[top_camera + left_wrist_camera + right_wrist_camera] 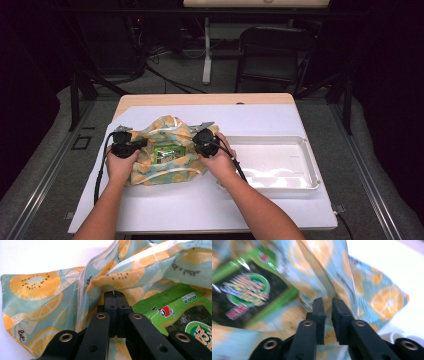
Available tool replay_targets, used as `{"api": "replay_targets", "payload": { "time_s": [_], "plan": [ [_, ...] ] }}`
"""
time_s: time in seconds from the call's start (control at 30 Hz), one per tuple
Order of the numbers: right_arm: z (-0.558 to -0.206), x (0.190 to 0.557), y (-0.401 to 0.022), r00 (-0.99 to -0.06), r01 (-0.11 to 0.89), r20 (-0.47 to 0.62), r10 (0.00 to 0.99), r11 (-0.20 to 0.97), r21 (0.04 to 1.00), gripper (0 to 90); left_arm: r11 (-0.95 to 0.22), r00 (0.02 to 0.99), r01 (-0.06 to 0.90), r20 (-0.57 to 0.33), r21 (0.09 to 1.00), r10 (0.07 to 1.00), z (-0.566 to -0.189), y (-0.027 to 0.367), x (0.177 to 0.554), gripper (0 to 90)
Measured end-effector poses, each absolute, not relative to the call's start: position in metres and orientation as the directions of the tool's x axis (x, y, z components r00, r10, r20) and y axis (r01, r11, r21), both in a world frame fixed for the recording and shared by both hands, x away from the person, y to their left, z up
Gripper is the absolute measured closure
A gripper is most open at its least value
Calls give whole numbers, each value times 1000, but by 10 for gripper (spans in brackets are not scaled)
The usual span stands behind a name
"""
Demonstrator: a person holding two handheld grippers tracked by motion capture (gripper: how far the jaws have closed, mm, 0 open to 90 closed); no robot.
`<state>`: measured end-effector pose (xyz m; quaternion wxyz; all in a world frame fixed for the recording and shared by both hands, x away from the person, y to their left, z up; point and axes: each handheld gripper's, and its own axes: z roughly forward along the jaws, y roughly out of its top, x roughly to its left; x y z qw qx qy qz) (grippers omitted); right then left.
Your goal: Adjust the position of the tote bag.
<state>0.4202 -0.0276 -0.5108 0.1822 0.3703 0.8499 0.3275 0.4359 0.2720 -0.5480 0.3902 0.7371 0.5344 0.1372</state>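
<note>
Pinching a fold of the fruit-print fabric bag at its mouth, the left hand-held gripper is keeping its jaws pressed together on the cloth, a thin edge of fabric showing between the tips. It is probably anchoring that side so the opening is staying taut and wide. The right hand-held gripper is standing at the opposite lip of the bag with its jaws a little apart; a narrow gap is showing between the pads and no cloth is visibly caught there, so it is either letting go or looking for a fresh hold, and the blur in its own view is making it hard to say which.

Between the two, inside the open mouth, a green snack packet is lying flat, its printed face turned up. The bag itself is resting on the white sheet of the tabletop, left of centre, slumped and creased around the packet.

Just beside the bag on the right, a white plastic tray is sitting, its near corner close to the right forearm; it may be hampering any sideways pull on that lip. Loose folds of cloth are drooping over the packet's edges. Beyond the tabletop, a dark chair is standing well apart.
</note>
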Motion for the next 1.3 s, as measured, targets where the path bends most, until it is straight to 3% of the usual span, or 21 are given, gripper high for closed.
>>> {"api": "replay_targets", "payload": {
  "time_s": [0.37, 0.67, 0.77, 1.0, 1.3],
  "plan": [
    [-506, 414, 1, -715, 403, -119, 689, 545, 735, 596, -150, 407, 668, -189, 729, 894, -545, 270, 434, 900],
    [-510, 419, 20, -730, 337, -218, 648, 618, 710, 549, -148, 405, 663, -186, 734, 895, -546, 270, 435, 900],
    [-513, 423, 21, -727, 346, -232, 647, 636, 690, 599, -149, 408, 661, -185, 735, 894, -546, 270, 435, 900],
    [-510, 430, 16, -721, 392, -190, 667, 618, 681, 858, -154, 411, 663, -185, 732, 893, -546, 271, 435, 900],
    [-496, 444, 0, -679, 439, -112, 726, 523, 730, 900, -147, 404, 660, -183, 737, 896, -547, 273, 436, 900]
  ]
}}
